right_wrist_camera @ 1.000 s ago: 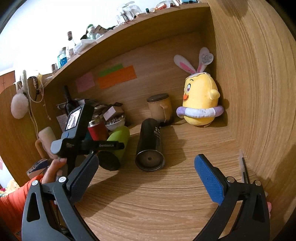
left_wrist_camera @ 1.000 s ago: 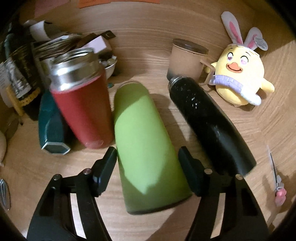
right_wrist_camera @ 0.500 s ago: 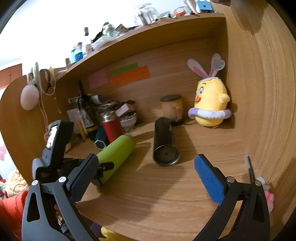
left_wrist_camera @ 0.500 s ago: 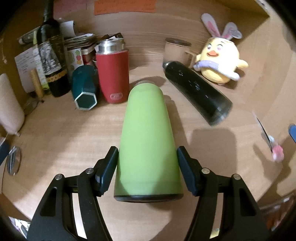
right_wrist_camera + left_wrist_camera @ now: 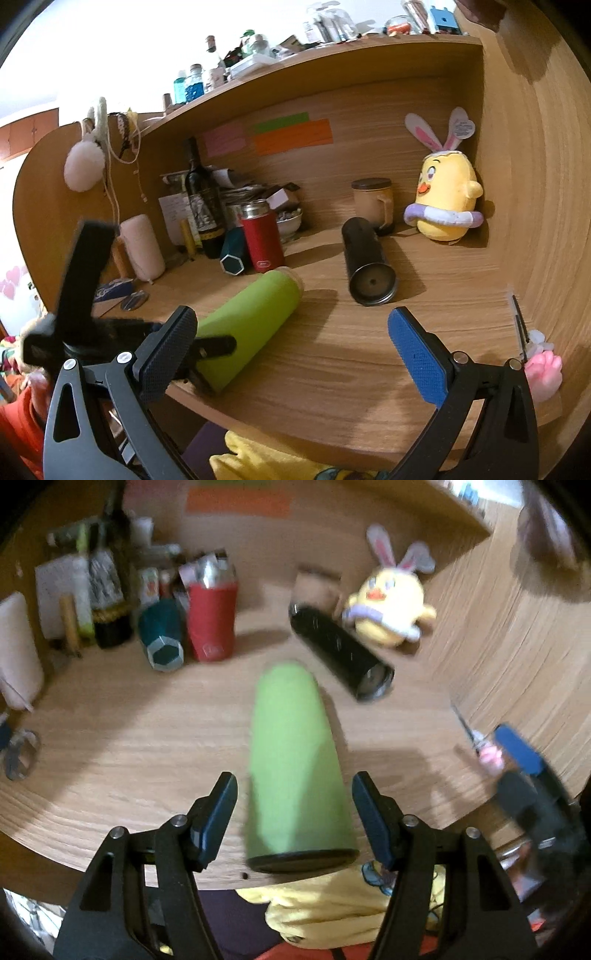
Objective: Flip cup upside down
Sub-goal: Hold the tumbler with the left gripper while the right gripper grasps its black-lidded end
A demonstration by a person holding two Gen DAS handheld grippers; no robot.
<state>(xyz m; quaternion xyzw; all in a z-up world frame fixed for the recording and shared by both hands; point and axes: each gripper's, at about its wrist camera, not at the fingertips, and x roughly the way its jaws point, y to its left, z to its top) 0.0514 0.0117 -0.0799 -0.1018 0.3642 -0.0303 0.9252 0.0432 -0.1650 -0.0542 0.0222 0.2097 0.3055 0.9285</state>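
A green cup (image 5: 291, 760) lies on its side near the front edge of the wooden desk (image 5: 129, 738), its base toward me. My left gripper (image 5: 293, 812) straddles its base end with small gaps on both sides, open. In the right wrist view the green cup (image 5: 251, 321) points its mouth toward the back right, and the left gripper's fingers (image 5: 216, 345) sit at its base. My right gripper (image 5: 291, 350) is open and empty, above the desk's front edge to the right of the cup.
A black tumbler (image 5: 367, 266) lies on its side behind the green cup. A red flask (image 5: 260, 240), a teal hexagonal cup (image 5: 232, 254), a wine bottle (image 5: 201, 206), a lidded mug (image 5: 373, 203) and a yellow plush (image 5: 445, 201) stand at the back. A pen (image 5: 519, 325) lies right.
The green cup has come toward the desk's front edge with my left gripper around it, away from the red flask. The left jaws now stand slightly wider. The right gripper has pulled back.
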